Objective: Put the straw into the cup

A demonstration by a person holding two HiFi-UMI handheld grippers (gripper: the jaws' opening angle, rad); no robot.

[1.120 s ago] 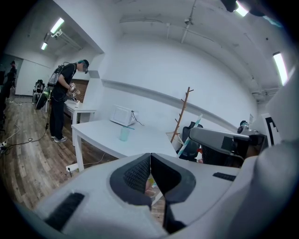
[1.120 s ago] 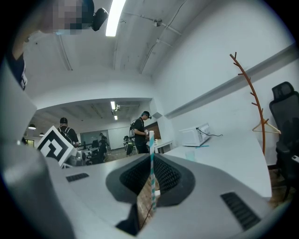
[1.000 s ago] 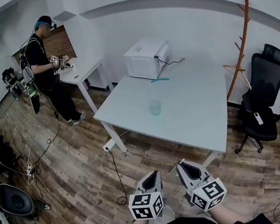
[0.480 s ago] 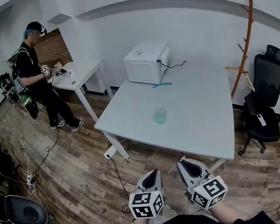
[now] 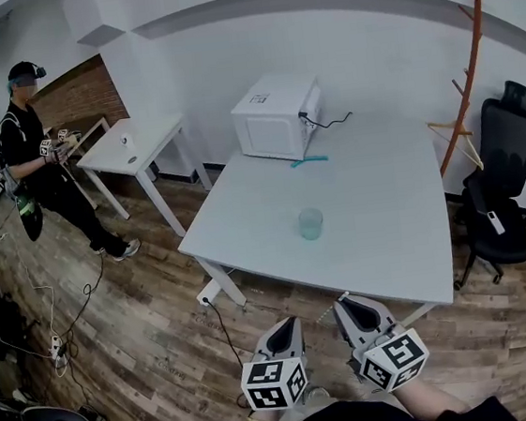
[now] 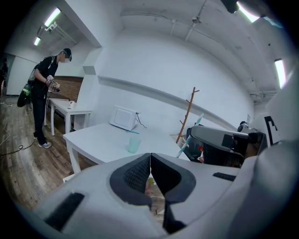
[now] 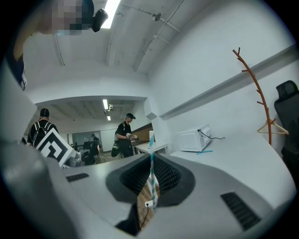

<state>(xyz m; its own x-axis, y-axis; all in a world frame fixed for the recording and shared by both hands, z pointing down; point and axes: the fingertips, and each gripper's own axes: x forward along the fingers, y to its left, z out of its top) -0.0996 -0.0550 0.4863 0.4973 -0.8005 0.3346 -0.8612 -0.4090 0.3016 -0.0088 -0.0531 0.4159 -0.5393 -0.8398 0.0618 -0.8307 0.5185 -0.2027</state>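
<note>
Right tongs are pinching a teal-striped paper straw, holding it upright and well back from the clear cup that's sitting on the white desk. Left tongs are pressed together, gripping nothing, also hanging well short of the cup.

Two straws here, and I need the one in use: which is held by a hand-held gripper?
The striped straw, clamped in the right hand-held gripper; the plain teal straw lies on the table by the microwave.

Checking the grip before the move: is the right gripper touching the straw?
Touching. The right gripper view shows the right gripper shut on the straw, which is pinched upright between its jaws.
</note>
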